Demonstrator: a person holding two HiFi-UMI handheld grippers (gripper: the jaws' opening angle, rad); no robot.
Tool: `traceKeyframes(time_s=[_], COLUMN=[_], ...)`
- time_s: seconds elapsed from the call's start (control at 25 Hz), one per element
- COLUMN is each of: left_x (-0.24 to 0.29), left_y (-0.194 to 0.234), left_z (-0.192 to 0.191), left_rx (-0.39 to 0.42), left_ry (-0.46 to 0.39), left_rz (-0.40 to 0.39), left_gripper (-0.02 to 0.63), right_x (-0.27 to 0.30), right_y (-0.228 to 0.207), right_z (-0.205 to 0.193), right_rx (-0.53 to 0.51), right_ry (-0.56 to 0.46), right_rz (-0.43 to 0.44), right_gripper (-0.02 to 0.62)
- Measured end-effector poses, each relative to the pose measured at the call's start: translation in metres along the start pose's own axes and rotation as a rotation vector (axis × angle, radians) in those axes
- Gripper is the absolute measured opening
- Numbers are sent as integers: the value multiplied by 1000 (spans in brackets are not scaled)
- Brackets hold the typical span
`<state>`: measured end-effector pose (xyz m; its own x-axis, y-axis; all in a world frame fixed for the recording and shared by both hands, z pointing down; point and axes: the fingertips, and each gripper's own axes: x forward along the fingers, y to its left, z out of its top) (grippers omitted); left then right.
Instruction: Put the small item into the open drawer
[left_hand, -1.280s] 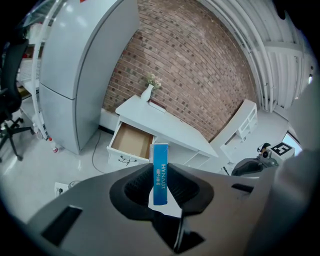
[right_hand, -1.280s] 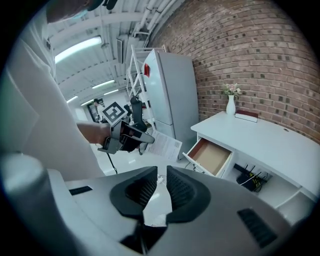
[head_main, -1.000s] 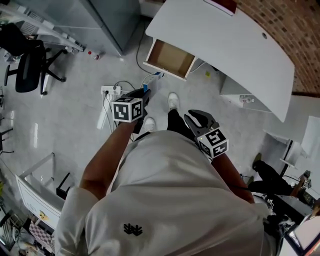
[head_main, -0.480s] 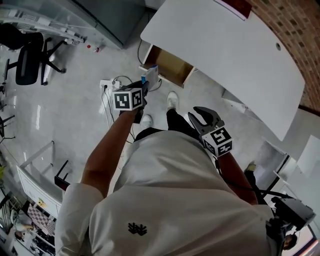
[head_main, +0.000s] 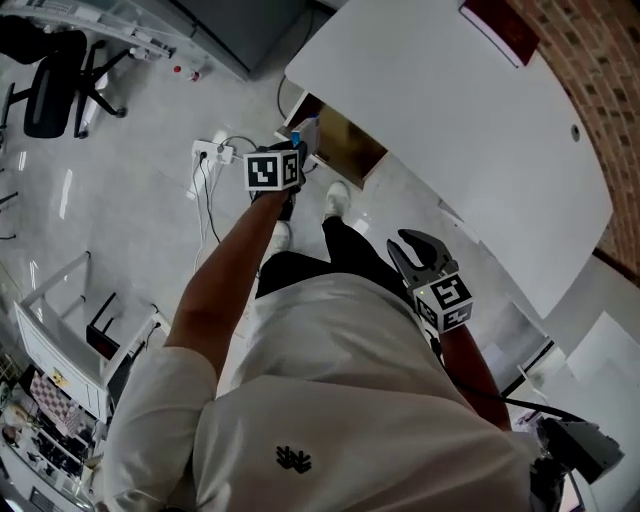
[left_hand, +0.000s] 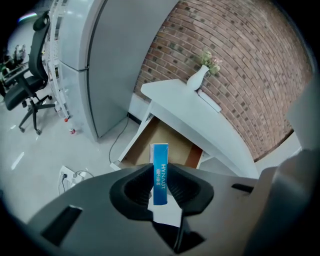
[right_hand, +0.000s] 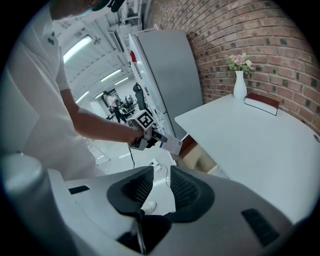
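Pale grey floor (head_main: 120, 200) underfoot in the head view, with a white desk (head_main: 460, 110) spreading from twelve to three o'clock and a brick wall (left_hand: 240, 65) behind it. Under the desk's near edge, at twelve o'clock — an open drawer (head_main: 350, 145), brown inside. Reaching toward it at eleven o'clock, the left gripper (head_main: 298, 140), clamped on a slim blue box (left_hand: 160, 172) held upright between the pads, top poking above the jaw tips. Seen from the left gripper view, box up in the air in front of the drawer, not lying in it. Down at four o'clock, close to the white shirt, the right gripper (head_main: 418, 250) — jaws spread wide, nothing between them. On the desk's far end, a white vase (left_hand: 196, 79) with flowers. Off at ten o'clock, a black office chair (head_main: 50, 85) and a power strip (head_main: 208, 152) on the floor.
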<state>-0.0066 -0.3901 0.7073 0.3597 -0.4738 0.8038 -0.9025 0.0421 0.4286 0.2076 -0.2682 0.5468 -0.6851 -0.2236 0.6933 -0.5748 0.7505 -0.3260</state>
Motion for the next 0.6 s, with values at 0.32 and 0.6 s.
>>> traceKeyframes(time_s=[0.32,0.6], left_x=[56,99], left_y=[32,54], left_z=[8,13], left_rx=[-66,-112], left_ry=[23,44], left_rz=[54,76], left_gripper=[91,91], right_x=[15,24], right_y=[-26,-47], right_z=[-18,-22], right_rx=[-5,29], right_ry=[95,121], right_rz=[49,56], right_gripper=[126,124])
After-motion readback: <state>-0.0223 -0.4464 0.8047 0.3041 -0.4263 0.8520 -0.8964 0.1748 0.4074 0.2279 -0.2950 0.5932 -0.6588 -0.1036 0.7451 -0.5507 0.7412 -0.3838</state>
